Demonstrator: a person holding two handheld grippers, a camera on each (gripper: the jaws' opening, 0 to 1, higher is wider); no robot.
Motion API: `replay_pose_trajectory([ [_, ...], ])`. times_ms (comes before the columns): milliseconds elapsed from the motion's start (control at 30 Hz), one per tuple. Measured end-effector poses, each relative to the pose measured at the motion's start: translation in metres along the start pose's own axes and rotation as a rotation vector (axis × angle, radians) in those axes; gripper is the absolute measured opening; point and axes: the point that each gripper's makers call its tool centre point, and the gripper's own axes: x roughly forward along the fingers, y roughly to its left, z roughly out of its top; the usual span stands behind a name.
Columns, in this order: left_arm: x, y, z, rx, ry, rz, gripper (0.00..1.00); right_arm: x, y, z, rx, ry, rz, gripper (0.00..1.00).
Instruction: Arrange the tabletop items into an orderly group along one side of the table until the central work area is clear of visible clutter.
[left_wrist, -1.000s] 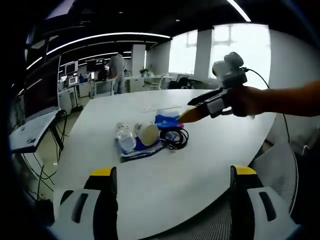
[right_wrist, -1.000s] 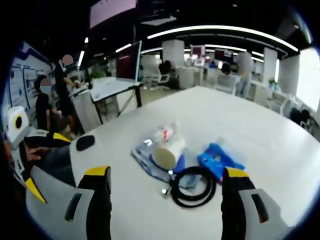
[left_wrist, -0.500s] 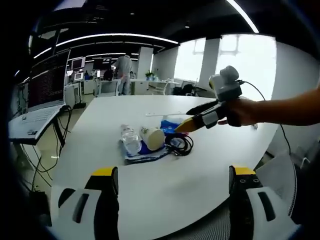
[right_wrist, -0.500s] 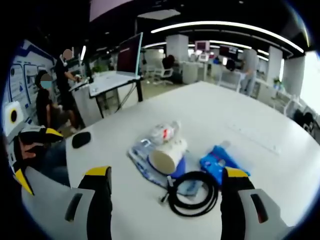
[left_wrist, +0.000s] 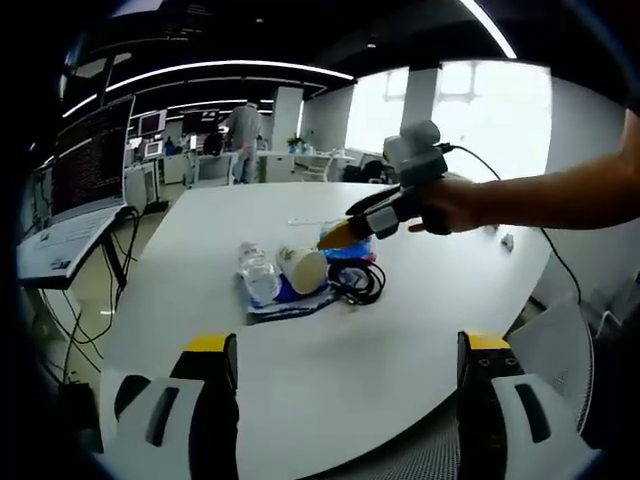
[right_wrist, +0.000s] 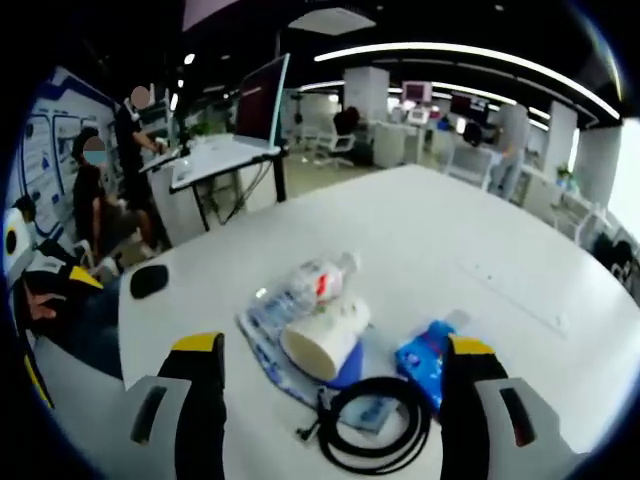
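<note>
Left gripper (left_wrist: 345, 375): jaws spread wide, nothing between them, low over the near table edge.
Right gripper (right_wrist: 330, 375): jaws spread apart, nothing held, hovering above the clutter; seen from the left gripper view (left_wrist: 345, 232) over the pile.
Table (right_wrist: 500, 250): white, round-edged.
Bottle (right_wrist: 310, 280): clear plastic, lying on its side.
Cup (right_wrist: 320, 340): white, tipped over, touching the bottle.
Cable (right_wrist: 375, 430): black coil, just beside the cup.
Blue packet (right_wrist: 425, 355): next to the cable.
Mouse (right_wrist: 148, 281): black, well apart, near the table edge.

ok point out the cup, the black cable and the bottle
cup (right_wrist: 312, 350), right gripper view, on its open white mouth
black cable (right_wrist: 372, 428), right gripper view, on the coil's near loop
bottle (left_wrist: 258, 275), left gripper view, on its clear body
</note>
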Motion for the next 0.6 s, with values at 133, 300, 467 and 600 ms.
replay_pose_trajectory([
  [133,0.001,0.001,0.001,0.000,0.006,-0.004,0.90,0.008,0.004,-0.004,0.025,0.026,0.009,0.85],
  [300,0.000,0.007,0.005,-0.017,0.008,0.003,0.89,0.019,0.008,0.005,0.034,0.021,0.019,0.84],
  [467,0.003,0.008,0.006,-0.012,0.019,0.004,0.89,0.034,0.009,0.011,0.042,0.028,0.030,0.84],
  [600,0.004,0.009,0.007,-0.022,0.017,0.008,0.89,0.047,0.008,0.015,0.069,0.037,0.037,0.83],
])
